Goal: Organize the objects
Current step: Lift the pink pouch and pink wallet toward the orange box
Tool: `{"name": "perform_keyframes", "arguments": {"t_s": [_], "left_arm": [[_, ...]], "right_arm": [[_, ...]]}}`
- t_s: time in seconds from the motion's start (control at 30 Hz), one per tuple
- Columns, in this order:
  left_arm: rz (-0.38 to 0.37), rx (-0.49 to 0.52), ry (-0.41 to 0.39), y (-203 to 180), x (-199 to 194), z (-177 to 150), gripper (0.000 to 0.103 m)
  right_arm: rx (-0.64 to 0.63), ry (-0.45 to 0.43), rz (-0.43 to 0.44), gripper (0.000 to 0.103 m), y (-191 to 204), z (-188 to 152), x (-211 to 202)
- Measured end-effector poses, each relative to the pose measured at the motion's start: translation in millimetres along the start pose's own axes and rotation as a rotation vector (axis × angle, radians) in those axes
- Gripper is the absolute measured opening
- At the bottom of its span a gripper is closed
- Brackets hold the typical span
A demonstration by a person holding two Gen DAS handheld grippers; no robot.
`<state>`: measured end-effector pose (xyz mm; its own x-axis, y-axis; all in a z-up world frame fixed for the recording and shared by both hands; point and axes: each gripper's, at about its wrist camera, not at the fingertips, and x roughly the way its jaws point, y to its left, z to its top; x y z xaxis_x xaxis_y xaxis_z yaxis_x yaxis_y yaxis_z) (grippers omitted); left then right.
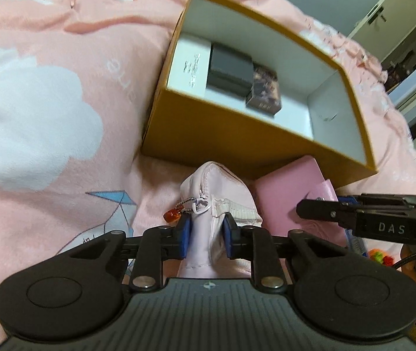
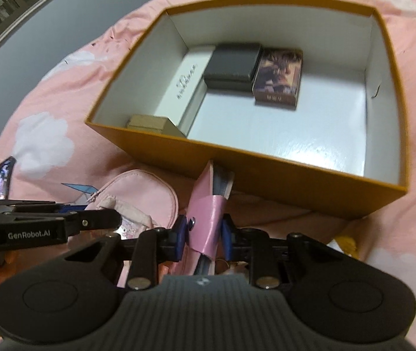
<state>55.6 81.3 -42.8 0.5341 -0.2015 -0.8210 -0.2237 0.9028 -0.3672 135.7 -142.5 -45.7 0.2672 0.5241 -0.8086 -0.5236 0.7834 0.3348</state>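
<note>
An open mustard-yellow box (image 1: 208,134) (image 2: 266,175) with a white inside sits on the pink bedspread. It holds a white carton (image 2: 187,82), a dark grey box (image 2: 231,67), a picture-printed box (image 2: 278,79) and a small tan box (image 2: 146,124). My left gripper (image 1: 206,234) is shut on a pale pink zip pouch (image 1: 216,187) with a heart pull and a red charm, just in front of the box. My right gripper (image 2: 202,234) is shut on a pink notebook (image 2: 205,201) with a snap strap, held on edge by the box's near wall. The notebook also shows in the left wrist view (image 1: 290,187).
The bedspread (image 1: 61,87) is soft and creased, with white cloud prints. A wall and a shelf lie beyond the bed (image 2: 17,5). A white cupboard (image 1: 398,8) stands at the far right. Small colourful items (image 1: 380,256) lie by the right gripper's body.
</note>
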Motion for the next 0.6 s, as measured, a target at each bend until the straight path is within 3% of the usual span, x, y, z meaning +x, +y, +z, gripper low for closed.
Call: {"name": "perform_keyframes", "arguments": {"t_s": [0.37, 0.6], "left_arm": [[-0.075, 0.009, -0.123, -21.2, -39.0, 12.9, 0.024], [-0.117, 0.049, -0.214, -40.8, -58.8, 32.0, 0.024]], "right_arm": [[-0.049, -0.140, 0.020, 0.026, 17.3, 1.2, -67.7], [-0.059, -0.265, 0.025, 0.026, 21.7, 18.7, -105.6]]}}
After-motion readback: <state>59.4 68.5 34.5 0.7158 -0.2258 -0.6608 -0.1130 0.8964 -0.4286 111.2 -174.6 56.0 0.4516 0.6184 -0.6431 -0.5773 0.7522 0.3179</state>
